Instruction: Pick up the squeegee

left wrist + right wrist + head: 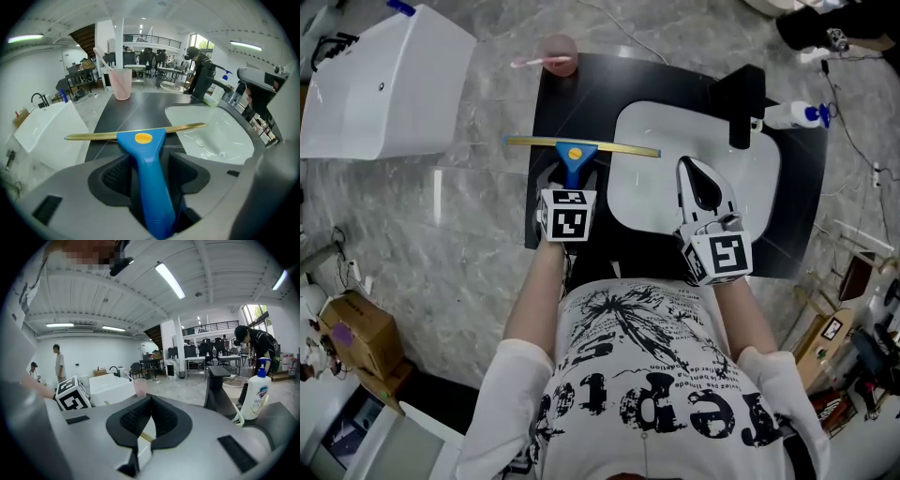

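Note:
The squeegee (573, 152) has a blue handle and a long brass-coloured blade bar. It lies on the black countertop (591, 94), just left of the white basin (630, 122). My left gripper (571, 180) points down at it, jaws either side of the handle. In the left gripper view the blue handle (149, 178) runs between the pads with a narrow gap on each side, so the gripper is open. My right gripper (686, 165) hangs over the basin, and in its own view (150, 398) its pads meet at the tips with nothing held.
A pink cup (559, 53) with a toothbrush stands at the counter's far left corner. A black faucet (746, 103) and a soap bottle (792, 114) are behind the basin. A white tub (384, 80) sits on the floor at left.

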Available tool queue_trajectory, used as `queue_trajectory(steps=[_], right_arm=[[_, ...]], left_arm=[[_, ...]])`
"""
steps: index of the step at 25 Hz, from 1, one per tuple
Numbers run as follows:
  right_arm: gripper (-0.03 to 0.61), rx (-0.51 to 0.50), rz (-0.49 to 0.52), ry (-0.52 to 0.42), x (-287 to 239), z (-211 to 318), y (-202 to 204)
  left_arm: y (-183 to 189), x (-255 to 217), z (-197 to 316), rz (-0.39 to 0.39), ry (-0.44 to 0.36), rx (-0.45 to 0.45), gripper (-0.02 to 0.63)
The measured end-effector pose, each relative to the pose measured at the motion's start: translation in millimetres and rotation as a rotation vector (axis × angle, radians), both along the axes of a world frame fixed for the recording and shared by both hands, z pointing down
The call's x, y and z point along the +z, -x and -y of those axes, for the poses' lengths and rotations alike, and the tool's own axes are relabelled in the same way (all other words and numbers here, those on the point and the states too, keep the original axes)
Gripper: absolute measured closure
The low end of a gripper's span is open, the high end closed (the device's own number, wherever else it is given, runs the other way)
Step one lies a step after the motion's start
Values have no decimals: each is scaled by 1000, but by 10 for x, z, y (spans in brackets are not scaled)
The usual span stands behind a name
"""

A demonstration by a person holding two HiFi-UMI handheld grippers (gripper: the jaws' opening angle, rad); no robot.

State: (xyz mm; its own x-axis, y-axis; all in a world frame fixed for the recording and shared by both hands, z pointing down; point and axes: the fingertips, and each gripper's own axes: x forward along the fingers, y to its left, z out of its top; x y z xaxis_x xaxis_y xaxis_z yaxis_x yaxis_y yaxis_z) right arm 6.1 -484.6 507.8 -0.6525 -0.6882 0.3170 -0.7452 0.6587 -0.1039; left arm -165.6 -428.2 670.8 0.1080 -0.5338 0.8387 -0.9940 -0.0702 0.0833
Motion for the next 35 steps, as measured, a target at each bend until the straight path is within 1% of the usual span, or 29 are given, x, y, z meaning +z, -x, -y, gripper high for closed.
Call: queue_trajectory(steps=[2,3,4,8,11,16,24,35], right_arm=[[565,-10,-11,-17,-19,-34,-6],[565,-11,-14,-23,-35,-51,-10],[565,-8,-15,-25,-53,-72,-14],[565,9,-17,-22,-128,-178,-20],[565,15,-17,-44,-226,-246,-2],[565,40,-20,-79,-387,-425,7],[565,107,-17,-154,-788,-840,42],[565,141,10,-293,-1511,-1407,65]], left_arm=[[12,-18,14,-1,-14,-24,401],[29,-27,17,-1,-21,-41,423],[45,-35,11,-2,-26,-52,458],[63,-54,-55,1,-22,-53,469],[71,-100,-105,-18,-27,-67,471],[105,-342,-252,-28,-96,-65,471],[238,-1117,-467,-48,-270,-15,471],[271,-2497,-769,-38,-577,80,469]])
